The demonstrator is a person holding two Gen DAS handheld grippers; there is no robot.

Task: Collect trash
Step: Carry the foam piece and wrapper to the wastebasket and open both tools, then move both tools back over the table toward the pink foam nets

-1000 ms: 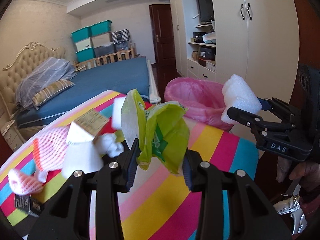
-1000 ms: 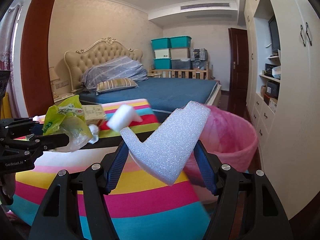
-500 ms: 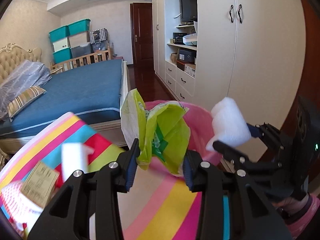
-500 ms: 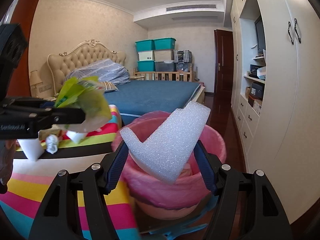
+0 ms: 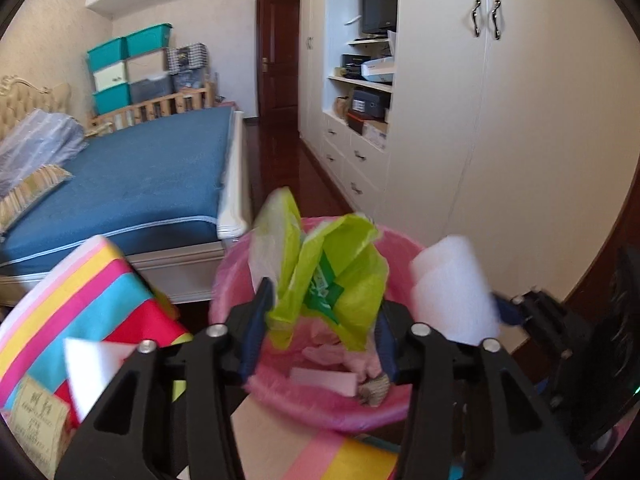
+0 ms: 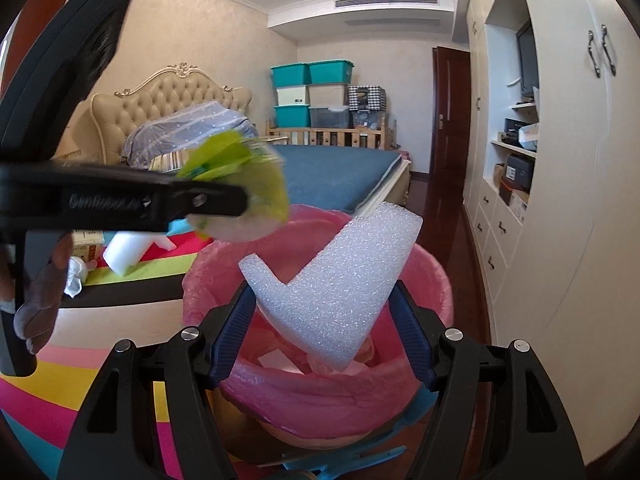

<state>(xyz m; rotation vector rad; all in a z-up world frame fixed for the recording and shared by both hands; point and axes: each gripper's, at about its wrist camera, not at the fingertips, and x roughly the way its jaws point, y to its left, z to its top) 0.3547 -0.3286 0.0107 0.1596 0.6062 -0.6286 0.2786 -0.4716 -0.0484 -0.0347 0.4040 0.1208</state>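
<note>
Between the fingers of the left gripper [image 5: 322, 334] sits a crumpled green wrapper [image 5: 328, 280]. These fingers have just been opening: a gap shows on the wrapper's right side, while its left edge looks to brush the left pad, so the hold seems released or nearly so. The right gripper [image 6: 324, 332] has its fingers to either side of a white foam piece [image 6: 336, 284], an L-shaped offcut with its long arm rising toward the upper right of the frame. These fingers have also just been opening; the pads look to be at the foam's edges, and I cannot tell whether they press on it.

Both pieces hang directly over the mouth of the pink-lined trash bin [image 6: 436, 292], which fills the lower centre of each wrist view and already holds pale scraps. The bin lies straight below and ahead of both sets of fingers, so the drop likely needs only further opening. In the left wrist view the wrapper is centred on the bin, the foam nearer its right rim.

More litter waits on the striped desk [image 5: 92, 280] at lower left: a white foam block [image 5: 90, 372] and a printed card [image 5: 34, 420].
</note>
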